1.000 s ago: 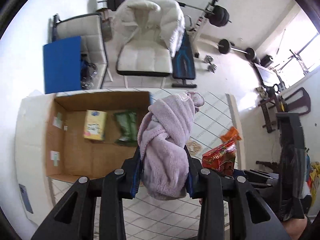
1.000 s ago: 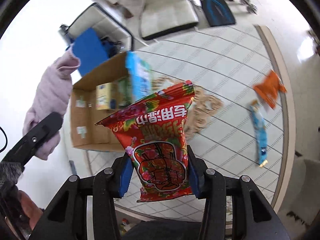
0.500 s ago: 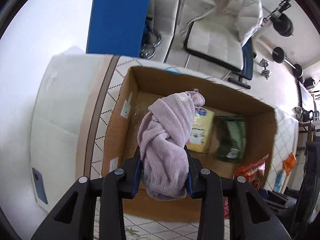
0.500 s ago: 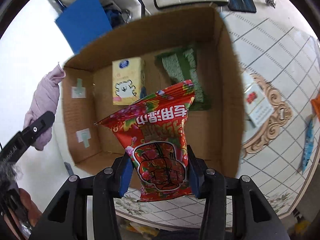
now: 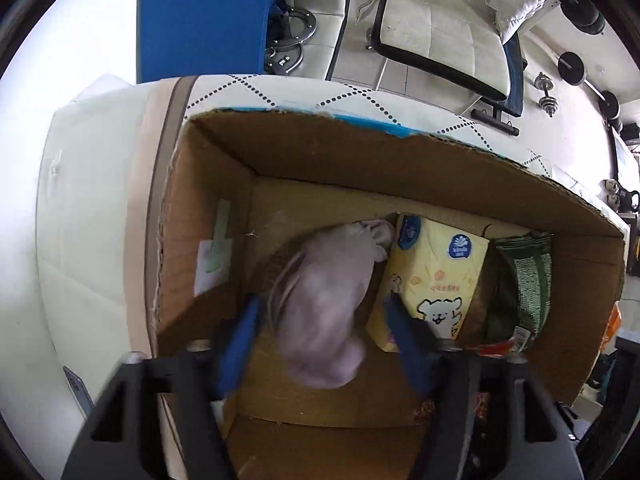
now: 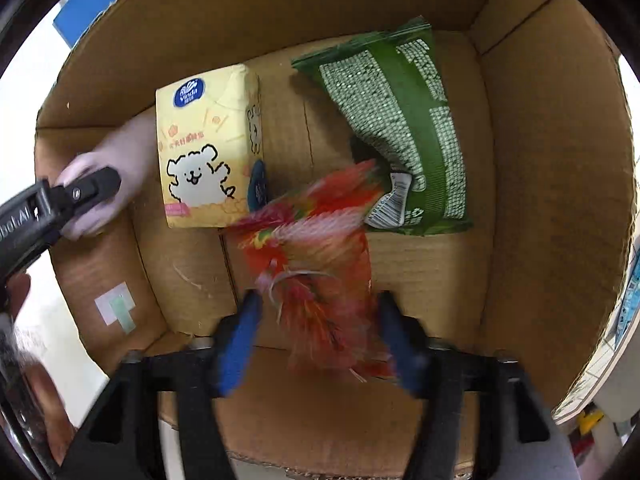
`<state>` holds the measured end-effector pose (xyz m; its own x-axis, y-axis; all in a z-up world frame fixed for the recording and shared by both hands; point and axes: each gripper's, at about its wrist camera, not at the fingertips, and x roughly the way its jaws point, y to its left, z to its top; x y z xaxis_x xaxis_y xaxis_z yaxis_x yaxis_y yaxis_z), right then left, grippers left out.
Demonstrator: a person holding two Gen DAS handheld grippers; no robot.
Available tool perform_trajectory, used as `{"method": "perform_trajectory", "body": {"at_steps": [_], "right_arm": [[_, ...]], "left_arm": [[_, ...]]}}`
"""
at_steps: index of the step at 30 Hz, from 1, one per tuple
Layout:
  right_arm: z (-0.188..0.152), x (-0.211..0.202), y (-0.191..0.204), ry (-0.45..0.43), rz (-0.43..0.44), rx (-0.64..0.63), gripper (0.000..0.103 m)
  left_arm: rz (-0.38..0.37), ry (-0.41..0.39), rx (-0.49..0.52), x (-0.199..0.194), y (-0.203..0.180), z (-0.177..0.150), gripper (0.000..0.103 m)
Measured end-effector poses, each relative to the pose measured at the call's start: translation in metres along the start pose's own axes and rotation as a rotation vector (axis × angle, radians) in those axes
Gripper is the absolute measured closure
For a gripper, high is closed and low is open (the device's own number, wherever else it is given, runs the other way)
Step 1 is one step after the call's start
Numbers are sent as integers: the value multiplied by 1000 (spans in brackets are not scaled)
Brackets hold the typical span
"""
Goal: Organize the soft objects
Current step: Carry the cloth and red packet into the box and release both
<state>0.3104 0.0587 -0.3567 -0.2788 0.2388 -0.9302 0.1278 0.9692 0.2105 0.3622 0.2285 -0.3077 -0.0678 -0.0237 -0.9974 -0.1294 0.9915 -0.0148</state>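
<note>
A pink towel (image 5: 320,300) drops, blurred, between the spread blue pads of my left gripper (image 5: 324,320), inside the open cardboard box (image 5: 320,152). A red snack bag (image 6: 320,272), also blurred, falls between the spread pads of my right gripper (image 6: 320,320) in the same box (image 6: 540,160). A yellow tissue pack (image 5: 432,276) and a green packet (image 5: 524,280) lie on the box floor; both also show in the right wrist view, the tissue pack (image 6: 204,152) and the packet (image 6: 408,120). The towel (image 6: 120,168) and the left gripper's fingers (image 6: 76,196) show at the left there.
The box stands on a table with a white diamond-pattern cloth (image 5: 320,96). Behind it are a blue board (image 5: 200,20), a white padded chair (image 5: 440,20) and dumbbells (image 5: 548,92) on the floor.
Both grippers moved down into the box and opened. The towel and the snack bag have slipped free and are falling, blurred.
</note>
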Motion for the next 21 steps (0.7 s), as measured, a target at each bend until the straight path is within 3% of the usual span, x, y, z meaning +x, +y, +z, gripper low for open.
{"method": "perform_trajectory", "body": {"at_steps": [1, 5, 12, 21], "right_arm": [[-3, -3, 2, -12, -11, -14, 21], [-15, -17, 6, -39, -14, -40, 21], [-45, -44, 3, -124, -51, -81, 5], [-91, -84, -11, -275, -105, -142, 4]], "left_arm": [[-9, -11, -6, -2, 2, 0, 15], [-25, -26, -10, -12, 8, -8, 7], [-23, -112, 19, -41, 6, -46, 4], [-17, -229, 39, -86, -3, -119, 3]]}}
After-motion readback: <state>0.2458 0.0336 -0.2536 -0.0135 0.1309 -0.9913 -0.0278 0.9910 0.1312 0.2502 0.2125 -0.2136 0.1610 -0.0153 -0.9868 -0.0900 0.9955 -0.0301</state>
